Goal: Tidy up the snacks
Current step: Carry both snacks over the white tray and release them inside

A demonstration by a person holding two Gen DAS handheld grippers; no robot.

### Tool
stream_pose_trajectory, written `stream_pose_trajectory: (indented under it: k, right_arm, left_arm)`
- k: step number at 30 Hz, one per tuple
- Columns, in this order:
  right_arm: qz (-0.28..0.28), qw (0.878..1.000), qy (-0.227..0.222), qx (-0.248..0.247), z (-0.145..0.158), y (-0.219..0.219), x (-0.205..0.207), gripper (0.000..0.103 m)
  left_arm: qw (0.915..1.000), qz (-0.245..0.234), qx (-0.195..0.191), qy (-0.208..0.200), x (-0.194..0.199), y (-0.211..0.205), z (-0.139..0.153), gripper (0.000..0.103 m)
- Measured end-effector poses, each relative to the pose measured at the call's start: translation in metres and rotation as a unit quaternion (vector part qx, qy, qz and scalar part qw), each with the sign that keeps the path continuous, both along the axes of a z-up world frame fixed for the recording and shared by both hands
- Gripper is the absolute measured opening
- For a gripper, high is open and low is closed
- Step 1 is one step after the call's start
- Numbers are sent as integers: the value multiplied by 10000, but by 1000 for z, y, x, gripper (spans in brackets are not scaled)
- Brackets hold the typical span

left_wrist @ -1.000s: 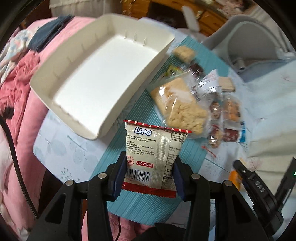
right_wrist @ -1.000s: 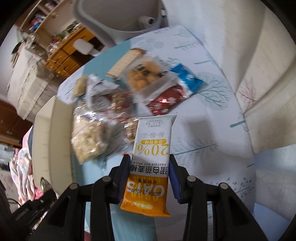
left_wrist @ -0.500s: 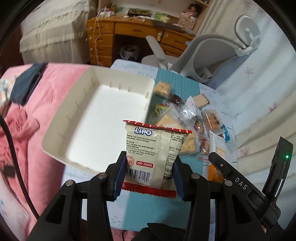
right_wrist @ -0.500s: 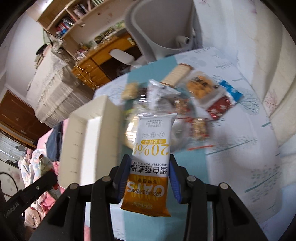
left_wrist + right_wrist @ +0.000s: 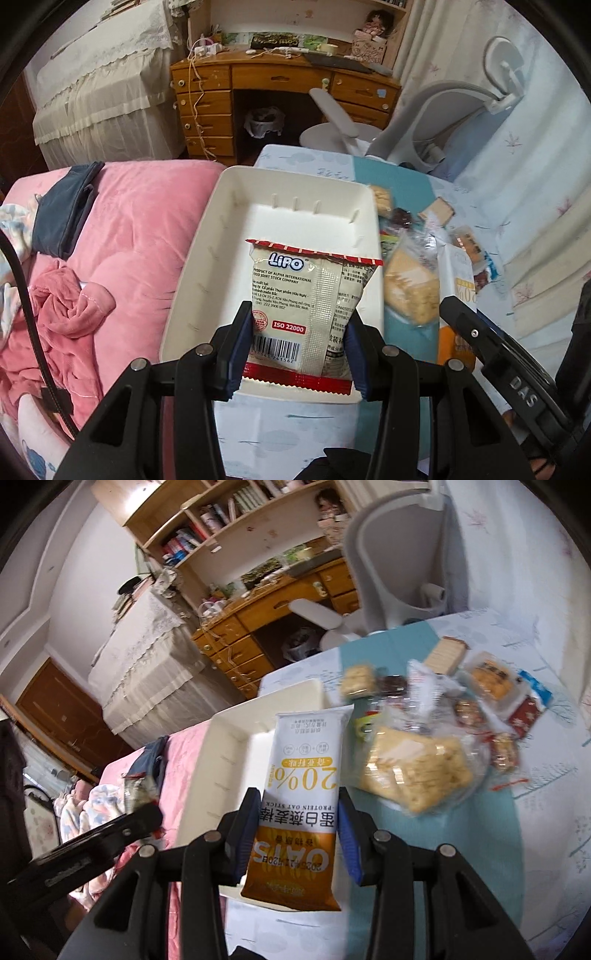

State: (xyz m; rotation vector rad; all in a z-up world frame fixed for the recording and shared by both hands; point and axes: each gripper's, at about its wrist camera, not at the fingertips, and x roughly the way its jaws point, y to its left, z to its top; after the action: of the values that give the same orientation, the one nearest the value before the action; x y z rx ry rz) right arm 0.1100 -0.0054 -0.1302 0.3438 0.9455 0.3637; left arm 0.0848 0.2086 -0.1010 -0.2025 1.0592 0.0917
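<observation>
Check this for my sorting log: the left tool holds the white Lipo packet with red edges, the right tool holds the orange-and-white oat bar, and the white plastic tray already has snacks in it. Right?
Not quite: the white plastic tray is empty, as the left wrist view shows. The left tool does hold the white Lipo packet with red edges, and the right tool the orange-and-white oat bar.

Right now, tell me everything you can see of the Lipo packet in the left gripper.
The Lipo packet is a small cream pillow pouch of glossy plastic film with red serrated seals at top and bottom. Its back faces the camera: blue Lipo logo, small printed text, a red ISO 22000 label, a barcode, and a vertical seam. It looks sealed and puffy. The left gripper holds it upright, pads pinching its lower sides, in front of the empty white tray. Nothing else visibly touches it.
</observation>
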Motion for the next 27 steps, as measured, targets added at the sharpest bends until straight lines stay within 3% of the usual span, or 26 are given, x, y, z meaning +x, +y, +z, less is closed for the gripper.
stream_pose_trajectory:
  k: [11,13,15,18,27]
  right_arm:
    - [708,9972,-85,237,-9,66,-2,41]
    - [776,9966,-73,259,-10,70,0,43]
    - [777,9966,-15,286,-14,70,1,48]
    - [610,9974,54,381,-18,61,3,67]
    - [136,9981,337,489,-28,23,4,68]
  left_arm:
    - [9995,129,-72,286,6,45,-27,45]
    - [9992,211,4,332,9,47,-29,50]
    - [9991,270,29,337,10,49,-30,65]
    - [9993,275,37,247,11,44,-28,68]
    - [9989,175,84,436,18,16,-32,69]
